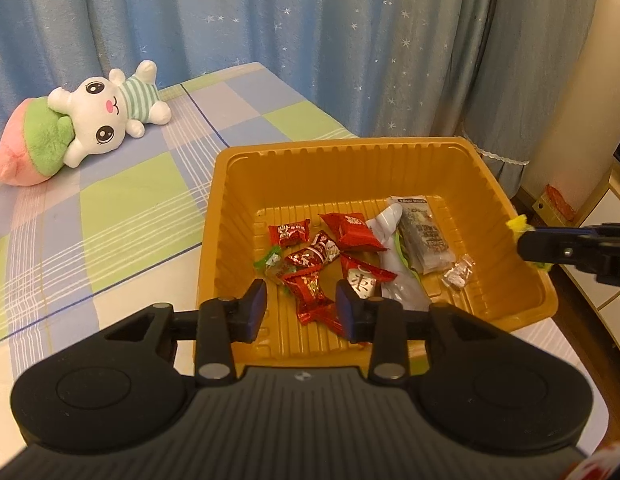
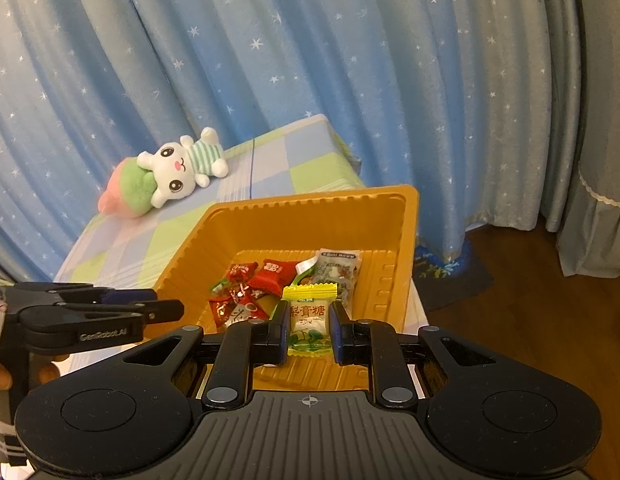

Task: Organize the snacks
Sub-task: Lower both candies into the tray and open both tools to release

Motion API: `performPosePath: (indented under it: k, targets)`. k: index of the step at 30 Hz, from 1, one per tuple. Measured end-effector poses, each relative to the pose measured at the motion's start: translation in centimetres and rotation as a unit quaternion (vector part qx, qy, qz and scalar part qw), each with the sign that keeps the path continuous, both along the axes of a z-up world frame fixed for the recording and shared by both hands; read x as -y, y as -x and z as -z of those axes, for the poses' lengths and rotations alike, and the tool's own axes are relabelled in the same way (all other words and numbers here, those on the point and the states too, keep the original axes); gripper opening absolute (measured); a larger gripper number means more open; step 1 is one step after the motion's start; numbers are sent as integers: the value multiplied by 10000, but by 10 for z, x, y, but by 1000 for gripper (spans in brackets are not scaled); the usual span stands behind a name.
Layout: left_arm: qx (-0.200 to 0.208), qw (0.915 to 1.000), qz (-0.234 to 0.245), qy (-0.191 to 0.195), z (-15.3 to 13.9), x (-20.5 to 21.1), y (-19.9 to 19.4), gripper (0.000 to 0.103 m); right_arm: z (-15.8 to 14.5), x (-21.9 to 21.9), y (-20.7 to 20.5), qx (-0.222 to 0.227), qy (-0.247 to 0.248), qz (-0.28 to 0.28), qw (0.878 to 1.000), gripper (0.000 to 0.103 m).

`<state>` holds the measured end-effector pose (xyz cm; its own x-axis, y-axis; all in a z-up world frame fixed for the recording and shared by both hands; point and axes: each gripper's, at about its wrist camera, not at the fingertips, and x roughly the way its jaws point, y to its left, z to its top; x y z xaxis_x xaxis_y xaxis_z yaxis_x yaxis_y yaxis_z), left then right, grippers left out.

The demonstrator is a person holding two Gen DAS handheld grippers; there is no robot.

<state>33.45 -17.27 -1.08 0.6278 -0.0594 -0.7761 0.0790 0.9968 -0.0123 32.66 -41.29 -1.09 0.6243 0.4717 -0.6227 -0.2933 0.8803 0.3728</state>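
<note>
Gold plastic tray [image 1: 294, 184] near bed [image 1: 110, 216] corner already holds red candies [image 1: 310, 264] and packets. Left claw [image 1: 301, 306] released, empty, above them. Right claw [image 2: 310, 330] clenched on yellow-wrapped candy [image 2: 309, 316] over tray's near edge; drop remains.

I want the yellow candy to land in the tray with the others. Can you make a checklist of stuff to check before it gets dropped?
1. Right gripper has the yellow candy clamped: ok.
2. Candy is over the tray: ok.
3. Bare tray floor left for it: ok.
4. Left gripper is empty, jaws apart: ok.
5. Left gripper is clear of the drop spot: cannot tell.
6. Tray sits flat on the bed: cannot tell.
</note>
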Motion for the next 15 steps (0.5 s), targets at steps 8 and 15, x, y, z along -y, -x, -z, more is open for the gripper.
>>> performPosePath:
  k: [8, 15]
  targets:
    - [15, 9998, -190, 88, -7, -1, 11, 35, 10, -10, -10, -124, 108, -256, 9995, 21]
    - [76, 9993, -365, 84, -12, 1, 18, 39, 19, -22, -20, -183, 199, -487, 9985, 21]
